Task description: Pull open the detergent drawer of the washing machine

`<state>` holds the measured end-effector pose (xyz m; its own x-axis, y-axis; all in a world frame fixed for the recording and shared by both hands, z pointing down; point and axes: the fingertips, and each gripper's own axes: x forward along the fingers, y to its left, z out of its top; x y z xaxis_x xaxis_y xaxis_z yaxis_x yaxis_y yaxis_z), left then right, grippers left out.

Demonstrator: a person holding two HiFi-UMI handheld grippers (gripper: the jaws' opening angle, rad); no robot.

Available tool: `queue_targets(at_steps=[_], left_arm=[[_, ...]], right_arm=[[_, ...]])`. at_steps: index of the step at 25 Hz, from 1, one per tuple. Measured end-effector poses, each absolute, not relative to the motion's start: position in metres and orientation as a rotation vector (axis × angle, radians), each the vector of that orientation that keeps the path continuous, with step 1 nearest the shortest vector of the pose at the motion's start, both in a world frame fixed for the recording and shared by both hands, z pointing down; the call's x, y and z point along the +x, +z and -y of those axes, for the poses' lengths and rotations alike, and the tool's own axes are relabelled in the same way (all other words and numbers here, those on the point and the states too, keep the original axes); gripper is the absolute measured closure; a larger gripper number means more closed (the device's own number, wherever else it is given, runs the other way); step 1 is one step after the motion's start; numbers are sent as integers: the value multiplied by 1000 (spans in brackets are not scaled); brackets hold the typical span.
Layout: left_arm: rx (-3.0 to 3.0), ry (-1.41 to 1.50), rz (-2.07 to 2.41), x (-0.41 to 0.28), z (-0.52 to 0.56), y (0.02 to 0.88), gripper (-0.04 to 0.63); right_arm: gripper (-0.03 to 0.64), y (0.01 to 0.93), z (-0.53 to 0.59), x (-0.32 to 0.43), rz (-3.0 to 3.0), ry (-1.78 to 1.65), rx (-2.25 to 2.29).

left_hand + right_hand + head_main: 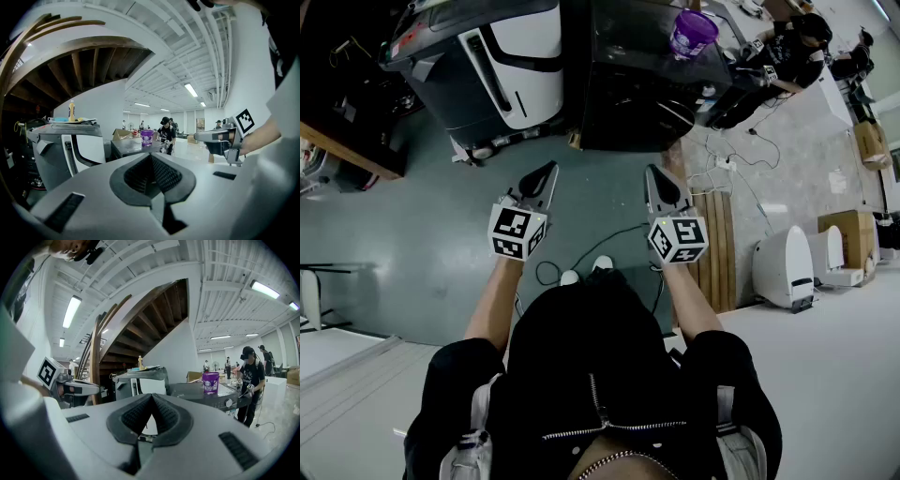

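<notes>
Left gripper (546, 171) is being held out level-ish over the floor (412, 234), its jaws meeting at the tips and gripping nothing. Right gripper (654, 173) is riding just beside it, off to its right, jaws likewise closed and empty; neither is touching anything. A cable (581, 253) is trailing on the floor beneath and behind them. Ahead of both, well apart, a dark washing machine (647, 84) is standing with a purple bucket (694, 33) sitting upright on its top and a control knob (229, 402) showing on its front panel; the detergent drawer is too dark and small to pick out. Left of that machine a grey-and-white appliance (502, 66) is standing. Beyond the machine, off to the right, a person (251, 376) is working at its far side.
</notes>
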<state>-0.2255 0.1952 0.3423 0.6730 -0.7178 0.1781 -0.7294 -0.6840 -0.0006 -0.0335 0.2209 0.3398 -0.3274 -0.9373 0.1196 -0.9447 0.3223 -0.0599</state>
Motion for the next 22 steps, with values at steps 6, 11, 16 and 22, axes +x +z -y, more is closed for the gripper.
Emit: queue_targets(at_steps=[6,11,16,22], left_arm=[[2801,239,1209,-228,-196,345,574],[2795,247,1190,-226,-195,351,574],[2804,265,1149,-216,-191,357,574],[2794,285,1122,-199,-172,363,574]], right_arm=[[611,341,-223,-36,2515,198,1773],[611,346,-224,-33,2510,222,1778],[611,355,-222,-21,2473,288,1831],[611,363,-208,-4,2459,338,1846]])
